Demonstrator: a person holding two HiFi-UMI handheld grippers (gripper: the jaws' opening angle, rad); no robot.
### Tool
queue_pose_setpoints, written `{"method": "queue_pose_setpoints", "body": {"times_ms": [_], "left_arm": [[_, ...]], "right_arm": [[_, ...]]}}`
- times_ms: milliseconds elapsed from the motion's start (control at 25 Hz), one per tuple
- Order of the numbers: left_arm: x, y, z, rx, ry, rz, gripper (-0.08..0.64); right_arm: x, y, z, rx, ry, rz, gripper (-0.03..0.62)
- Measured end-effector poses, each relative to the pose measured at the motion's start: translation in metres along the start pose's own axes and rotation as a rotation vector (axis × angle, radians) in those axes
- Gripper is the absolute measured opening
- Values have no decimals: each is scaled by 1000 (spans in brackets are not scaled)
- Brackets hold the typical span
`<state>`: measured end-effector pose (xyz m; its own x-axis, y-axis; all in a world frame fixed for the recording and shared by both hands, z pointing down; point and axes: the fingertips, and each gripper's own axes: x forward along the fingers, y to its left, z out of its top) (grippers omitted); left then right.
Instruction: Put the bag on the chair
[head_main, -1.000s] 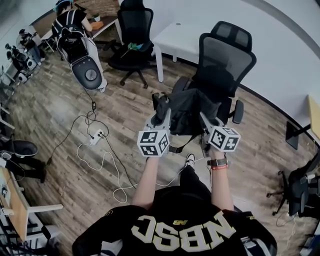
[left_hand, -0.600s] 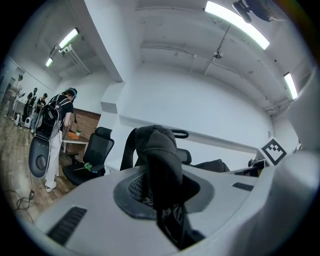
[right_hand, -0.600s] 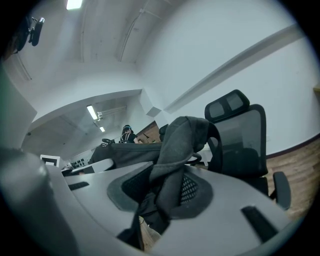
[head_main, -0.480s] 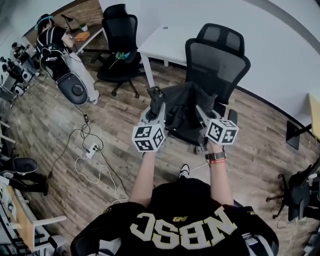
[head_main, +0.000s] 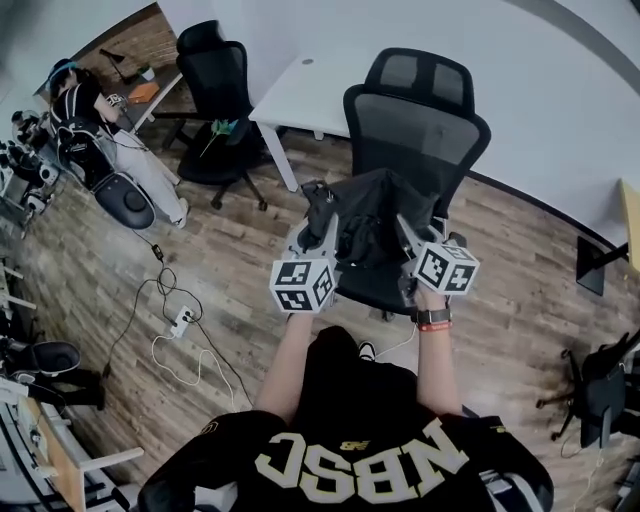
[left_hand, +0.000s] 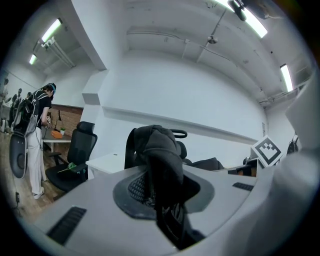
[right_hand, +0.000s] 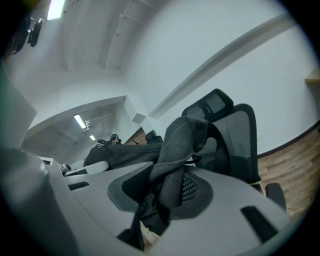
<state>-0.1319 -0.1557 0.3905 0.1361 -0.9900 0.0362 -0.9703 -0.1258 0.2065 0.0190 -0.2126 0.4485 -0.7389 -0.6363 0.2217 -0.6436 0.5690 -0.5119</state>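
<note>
Bag (head_main: 372, 215) carried farther, now over chair (head_main: 415, 120) seat | left gripper (head_main: 322, 230), right gripper (head_main: 406, 233) each pinching its fabric | lowering, release outstanding.

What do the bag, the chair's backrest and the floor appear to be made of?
The bag looks like soft, matte black fabric: it sags and folds where it hangs. The backrest of the chair seems thin black mesh in a dull plastic frame. The floor shows plank seams and grain: wood or wood-look laminate, hard to tell which.
</note>
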Motion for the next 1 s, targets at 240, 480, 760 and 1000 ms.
{"method": "queue_pose_setpoints", "body": {"times_ms": [240,480,760,1000], "left_arm": [[48,8,-18,-30,62,-14,87],[101,36,-31,-51,108,-47,87],[150,58,-64,-84,196,-59,86],[181,65,-94,-114,269,-81,86]], "right_arm": [[27,-34,7,18,50,-29,106],[70,-66,7,72,65,-61,104],[107,-102,-9,135,104,-125,106],[116,-132,-15,170,122,-190,106]]}}
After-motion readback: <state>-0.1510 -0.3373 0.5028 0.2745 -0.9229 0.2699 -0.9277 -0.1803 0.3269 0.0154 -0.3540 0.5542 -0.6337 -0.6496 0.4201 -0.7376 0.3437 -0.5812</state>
